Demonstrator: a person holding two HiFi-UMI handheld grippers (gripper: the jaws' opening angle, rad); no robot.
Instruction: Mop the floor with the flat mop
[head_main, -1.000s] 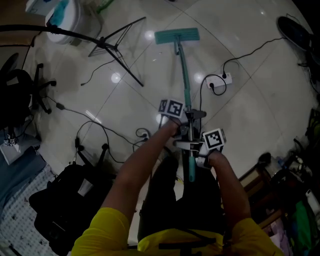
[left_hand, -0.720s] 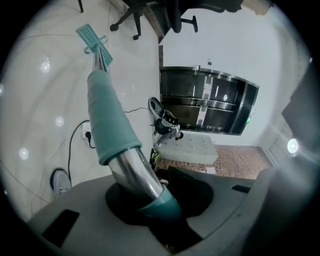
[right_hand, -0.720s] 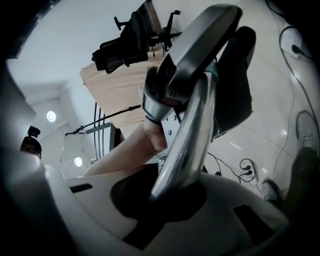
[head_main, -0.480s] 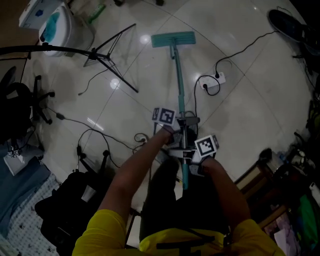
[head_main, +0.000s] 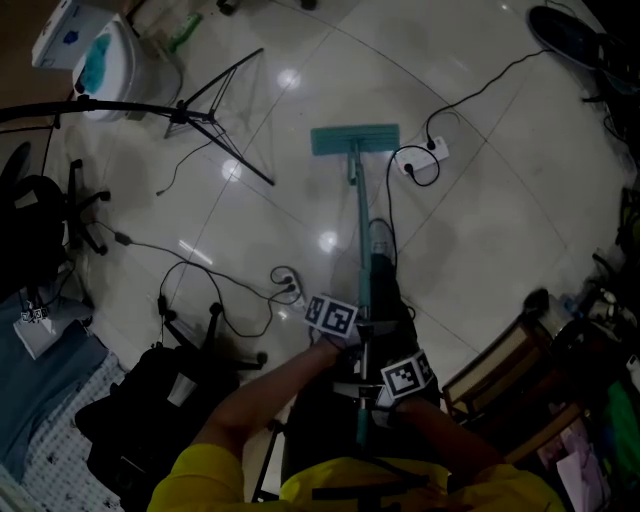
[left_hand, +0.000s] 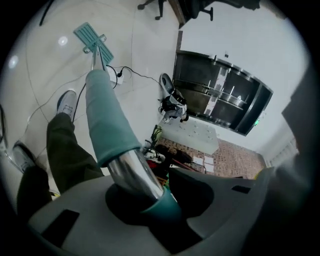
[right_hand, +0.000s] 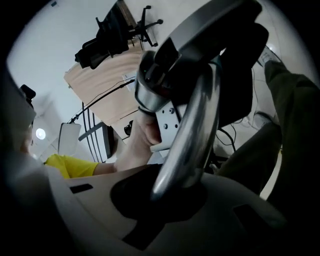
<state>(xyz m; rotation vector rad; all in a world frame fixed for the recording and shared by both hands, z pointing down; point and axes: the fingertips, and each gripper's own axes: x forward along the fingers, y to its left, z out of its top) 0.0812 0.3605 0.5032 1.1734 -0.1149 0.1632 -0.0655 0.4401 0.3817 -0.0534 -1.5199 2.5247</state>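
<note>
A person is holding the flat mop (head_main: 360, 230) by its handle with both grippers. The left gripper (left_hand: 150, 197) is clamping the handle where the teal sleeve gives way to chrome, its jaws closed around the tube. The right gripper (right_hand: 172, 192) is gripping the same metal handle just behind the left one, nearer the person's body. Well ahead of both grippers, the teal mop head (head_main: 354, 139) is lying flat on the glossy tiled floor (head_main: 500, 230), near a white power strip (head_main: 437, 148) and its looped cable.
</note>
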